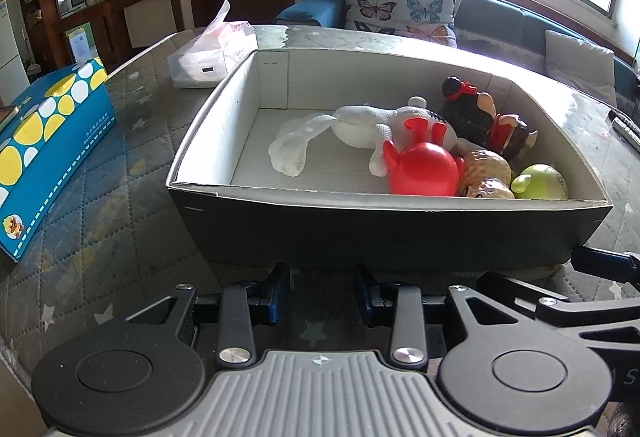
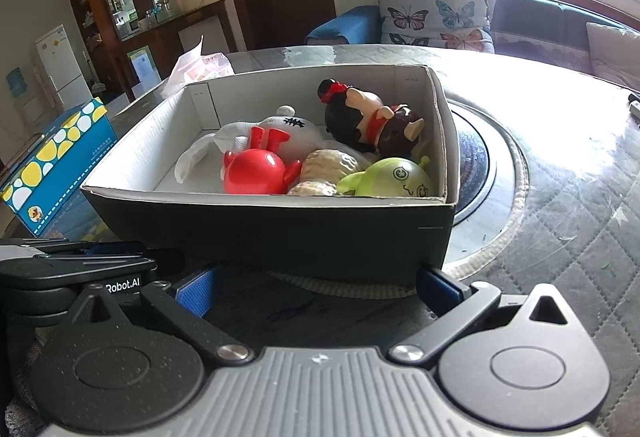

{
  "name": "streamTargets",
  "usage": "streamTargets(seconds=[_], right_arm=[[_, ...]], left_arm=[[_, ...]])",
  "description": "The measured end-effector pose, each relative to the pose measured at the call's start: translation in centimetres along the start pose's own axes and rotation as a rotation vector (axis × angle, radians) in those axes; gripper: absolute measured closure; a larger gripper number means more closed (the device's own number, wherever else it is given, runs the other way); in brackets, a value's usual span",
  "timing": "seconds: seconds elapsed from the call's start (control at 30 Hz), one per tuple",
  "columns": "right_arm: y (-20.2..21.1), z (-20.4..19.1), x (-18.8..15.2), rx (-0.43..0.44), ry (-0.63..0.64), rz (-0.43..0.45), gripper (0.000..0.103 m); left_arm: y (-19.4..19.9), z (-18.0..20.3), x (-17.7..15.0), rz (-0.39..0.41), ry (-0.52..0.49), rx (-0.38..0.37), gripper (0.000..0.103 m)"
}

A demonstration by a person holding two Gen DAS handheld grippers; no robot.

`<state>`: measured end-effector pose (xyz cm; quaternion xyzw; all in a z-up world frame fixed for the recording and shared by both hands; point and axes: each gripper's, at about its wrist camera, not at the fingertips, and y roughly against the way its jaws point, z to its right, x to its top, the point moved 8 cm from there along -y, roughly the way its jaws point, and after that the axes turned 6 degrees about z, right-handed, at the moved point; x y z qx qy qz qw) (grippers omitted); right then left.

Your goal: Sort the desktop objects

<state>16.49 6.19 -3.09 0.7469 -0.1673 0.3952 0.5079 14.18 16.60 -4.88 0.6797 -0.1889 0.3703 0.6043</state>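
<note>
I see a matt cardboard box (image 2: 256, 225), a glossy red plastic toy (image 2: 256, 171), and a knitted white cloth doll (image 1: 360, 125).

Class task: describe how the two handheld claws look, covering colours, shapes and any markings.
Both the left claw and right claw have matte black linkage arms with silver rivets, round black side discs, a ribbed grey centre plate and blue finger pads. White "Robot.AI" lettering shows on the neighbouring claw in the right view.
</note>
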Motion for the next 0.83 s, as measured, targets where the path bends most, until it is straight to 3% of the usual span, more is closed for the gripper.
streamTargets(seconds=[0.83], right_arm=[[-0.49, 0.37, -0.22, -0.003, -0.016, -0.015, 0.0]], left_arm=[[-0.29, 0.34, 0.0, -0.018, -0.024, 0.015, 0.069]])
